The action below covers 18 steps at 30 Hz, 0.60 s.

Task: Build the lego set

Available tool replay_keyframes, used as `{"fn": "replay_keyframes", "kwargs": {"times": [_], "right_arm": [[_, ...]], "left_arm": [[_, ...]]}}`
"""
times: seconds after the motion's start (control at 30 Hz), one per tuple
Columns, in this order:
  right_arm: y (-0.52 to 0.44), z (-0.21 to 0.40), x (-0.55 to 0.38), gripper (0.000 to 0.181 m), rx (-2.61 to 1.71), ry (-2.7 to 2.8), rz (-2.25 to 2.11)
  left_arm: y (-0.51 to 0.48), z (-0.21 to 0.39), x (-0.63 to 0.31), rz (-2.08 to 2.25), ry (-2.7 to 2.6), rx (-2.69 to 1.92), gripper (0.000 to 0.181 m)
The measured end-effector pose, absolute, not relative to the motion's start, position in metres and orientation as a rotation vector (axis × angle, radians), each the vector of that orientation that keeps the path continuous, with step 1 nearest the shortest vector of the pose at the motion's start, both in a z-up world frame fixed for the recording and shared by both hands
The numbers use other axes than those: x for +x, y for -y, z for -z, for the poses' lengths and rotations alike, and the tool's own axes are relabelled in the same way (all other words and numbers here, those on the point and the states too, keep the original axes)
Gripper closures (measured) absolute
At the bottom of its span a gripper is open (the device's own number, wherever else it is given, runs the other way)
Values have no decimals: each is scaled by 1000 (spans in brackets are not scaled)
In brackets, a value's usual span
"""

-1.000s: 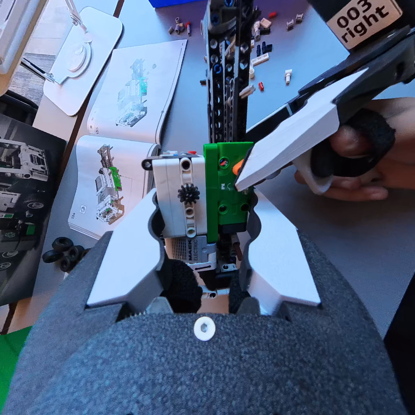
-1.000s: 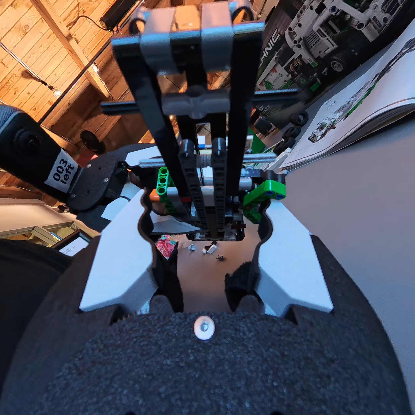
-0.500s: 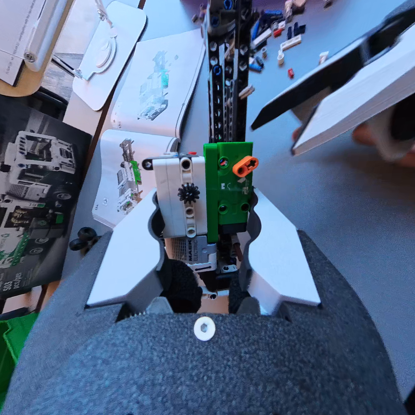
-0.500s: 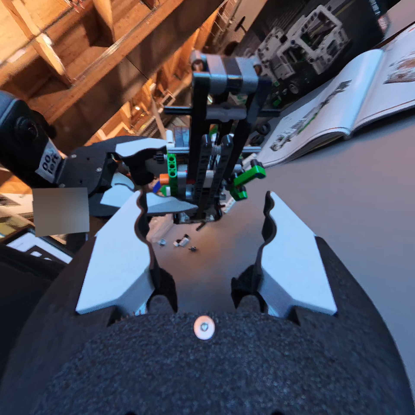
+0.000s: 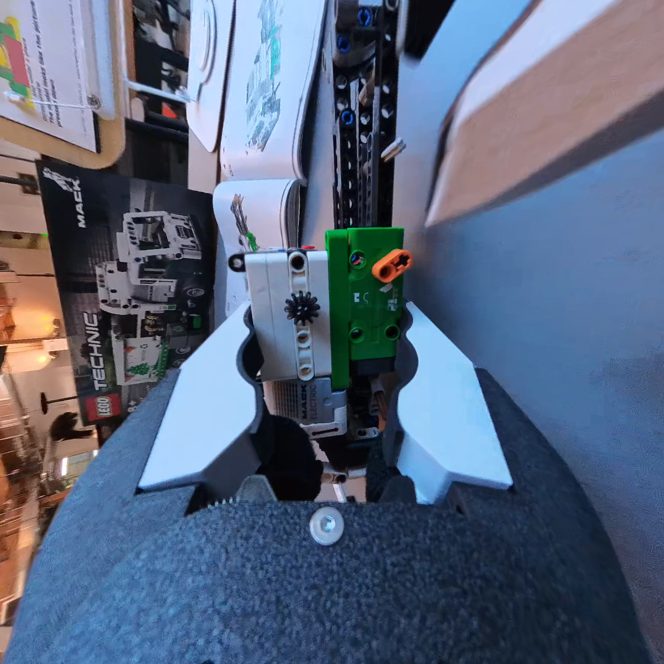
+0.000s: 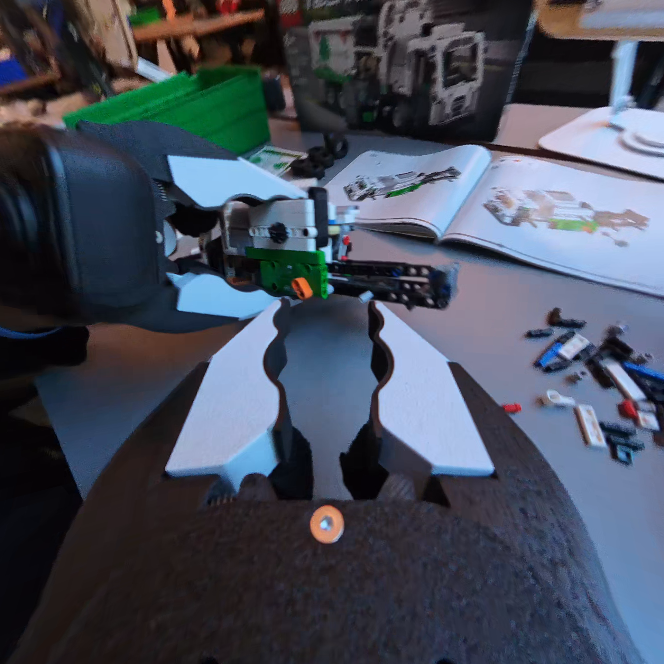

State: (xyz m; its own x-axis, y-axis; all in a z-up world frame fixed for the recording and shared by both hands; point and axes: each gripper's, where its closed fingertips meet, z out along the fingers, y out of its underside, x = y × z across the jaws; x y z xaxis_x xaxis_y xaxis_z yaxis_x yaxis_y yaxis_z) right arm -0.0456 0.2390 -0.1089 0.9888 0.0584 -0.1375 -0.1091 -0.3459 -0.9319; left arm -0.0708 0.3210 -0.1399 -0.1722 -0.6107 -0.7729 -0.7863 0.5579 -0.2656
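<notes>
My left gripper (image 5: pixel 327 323) is shut on the lego model (image 5: pixel 284 312), a white block with a black gear beside a green panel (image 5: pixel 373 305) that carries an orange connector (image 5: pixel 391 264). A long black frame (image 5: pixel 363 161) reaches away from it. In the right wrist view the left gripper (image 6: pixel 287 248) holds the model (image 6: pixel 280 215) on its side above the grey table (image 6: pixel 485 323), with the frame (image 6: pixel 391 280) pointing right. My right gripper (image 6: pixel 327 309) is open and empty, just in front of the model and below it. It shows as a blur in the left wrist view (image 5: pixel 539 107).
Loose small parts (image 6: pixel 603 373) lie on the table at the right. An open instruction booklet (image 6: pixel 503 201) lies behind the model, with black tyres (image 6: pixel 323 158) to its left. The set's box (image 6: pixel 413 61), a green bin (image 6: pixel 201 104) and a white lamp base (image 6: pixel 611 136) stand at the back. Some 9 centimeters of space lies between my two pairs of fingers.
My right gripper has drawn back from the orange connector and the frame and now sits clear of the model. The left gripper has kept its hold and rolled the model onto its side.
</notes>
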Motion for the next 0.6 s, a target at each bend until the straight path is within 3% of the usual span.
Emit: {"fn": "replay_keyframes", "kwargs": {"times": [0.37, 0.6], "right_arm": [[-268, 130, -65, 139, -2028, 325, -320], [-271, 147, -59, 157, -2065, 555, -124]], "left_arm": [[-307, 146, -67, -359, -1841, -1063, 108], [-303, 154, -63, -476, -1832, -964, 108]]}}
